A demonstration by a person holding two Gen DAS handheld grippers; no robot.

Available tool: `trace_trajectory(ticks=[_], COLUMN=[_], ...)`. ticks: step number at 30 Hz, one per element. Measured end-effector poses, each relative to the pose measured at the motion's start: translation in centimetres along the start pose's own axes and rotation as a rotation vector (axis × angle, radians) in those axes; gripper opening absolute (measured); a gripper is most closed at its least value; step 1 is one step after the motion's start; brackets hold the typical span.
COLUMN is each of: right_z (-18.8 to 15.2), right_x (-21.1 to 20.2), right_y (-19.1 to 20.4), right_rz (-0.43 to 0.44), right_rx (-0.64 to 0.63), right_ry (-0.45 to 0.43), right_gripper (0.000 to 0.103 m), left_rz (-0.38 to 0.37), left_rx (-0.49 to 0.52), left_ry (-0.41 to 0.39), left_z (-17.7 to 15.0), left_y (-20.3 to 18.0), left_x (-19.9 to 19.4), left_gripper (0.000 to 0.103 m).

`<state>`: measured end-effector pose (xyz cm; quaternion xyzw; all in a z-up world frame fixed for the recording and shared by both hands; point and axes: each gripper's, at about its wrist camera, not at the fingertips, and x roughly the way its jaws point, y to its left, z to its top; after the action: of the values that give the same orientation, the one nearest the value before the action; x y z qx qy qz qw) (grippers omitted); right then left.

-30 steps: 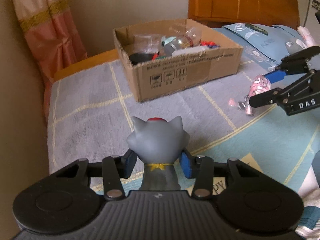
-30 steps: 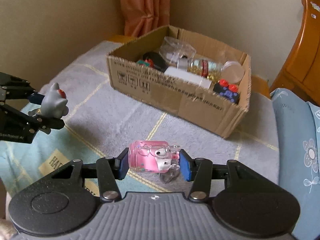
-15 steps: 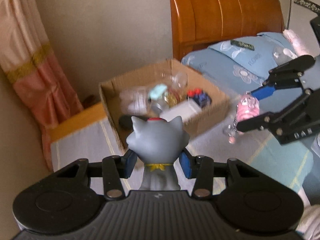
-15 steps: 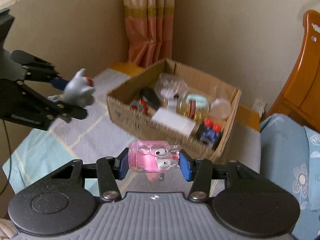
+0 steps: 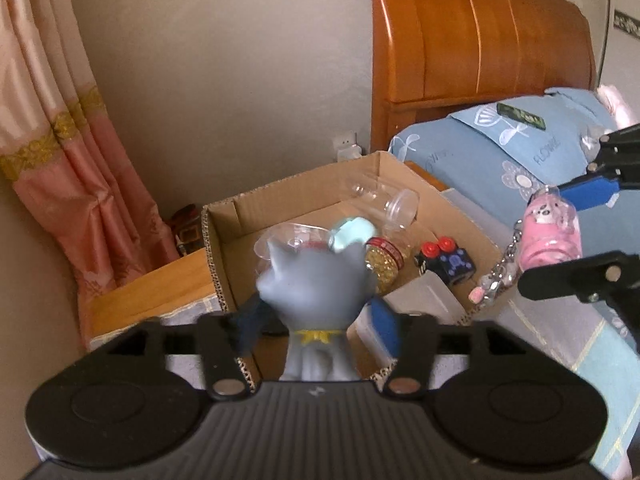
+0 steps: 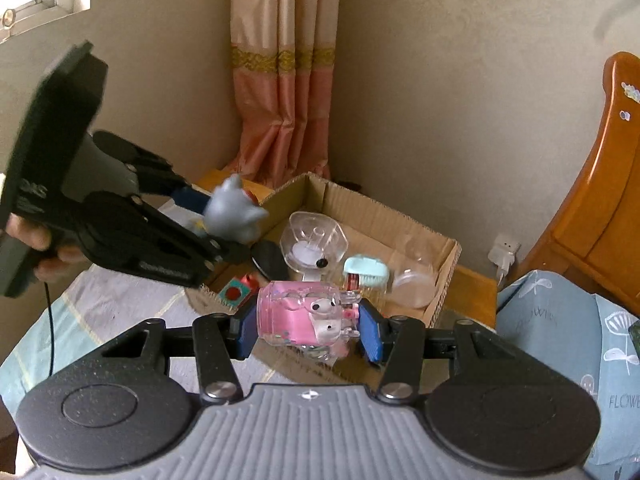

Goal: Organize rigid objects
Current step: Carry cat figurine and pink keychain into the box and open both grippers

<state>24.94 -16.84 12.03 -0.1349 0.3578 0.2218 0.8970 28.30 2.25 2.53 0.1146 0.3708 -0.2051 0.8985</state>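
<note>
- Two toys over the cardboard box (image 5: 304, 192): my left gripper (image 5: 316, 320) jaws just opening, gray cat figure (image 5: 316, 280) between them, dropping.
- My right gripper (image 6: 306, 330) clenched on pink keychain toy (image 6: 304, 312), above the near edge.
- Next: release it into a free gap.

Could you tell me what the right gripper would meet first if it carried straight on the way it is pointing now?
Probably the cardboard box: the right gripper, shut on the pink character keychain, points down over its near wall towards the clear jars inside, though depth is unclear.

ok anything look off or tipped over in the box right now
Mostly just jumbled: in the cardboard box, a clear jar lies on its side among the other bits. No spill or damage visible. The grey cat figure is blurred, hanging over the box between the left hand-held gripper's just-opening jaws.
</note>
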Motion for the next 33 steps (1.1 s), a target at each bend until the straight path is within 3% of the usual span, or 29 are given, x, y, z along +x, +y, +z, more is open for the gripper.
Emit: trace_trajectory(ticks=[2,12,28,30,32,33], right_z=[0.4,3.4,7.5,7.5,7.5,7.5], right_x=[0.5,3.7,12.5,13.2,13.3,13.1], right_y=[-0.2,-1.4,-4.8,-5.0,-5.1,-5.1], right_rz=[-0.001,-0.019,-0.078,-0.085,-0.105,-0.113], right_rx=[0.000,0.022,0.112,0.123,0.134,0.137], right_ry=[0.004,0.028,0.134,0.139,0.127,0.117], right_gripper=[0.055,0.055,0.056,0.060,0.077,0.079], left_rz=[0.010,-0.008,0.041,0.045,0.054,0.058], left_rx=[-0.008,-0.030,-0.016,-0.025,-0.034,-0.034], left_ry=[-0.040,-0.074,-0.129,-0.129,-0.128,-0.130], left_z=[-0.4,-2.7,-5.2,-5.5,-5.8,-5.9], left_y=[0.2,1.2,1.0,1.0,1.0,1.0], left_x=[-0.1,-1.4,-3.1,-3.2,-3.3,-3.3], left_gripper=[0.091,0.096,0.099,0.099,0.099,0.099])
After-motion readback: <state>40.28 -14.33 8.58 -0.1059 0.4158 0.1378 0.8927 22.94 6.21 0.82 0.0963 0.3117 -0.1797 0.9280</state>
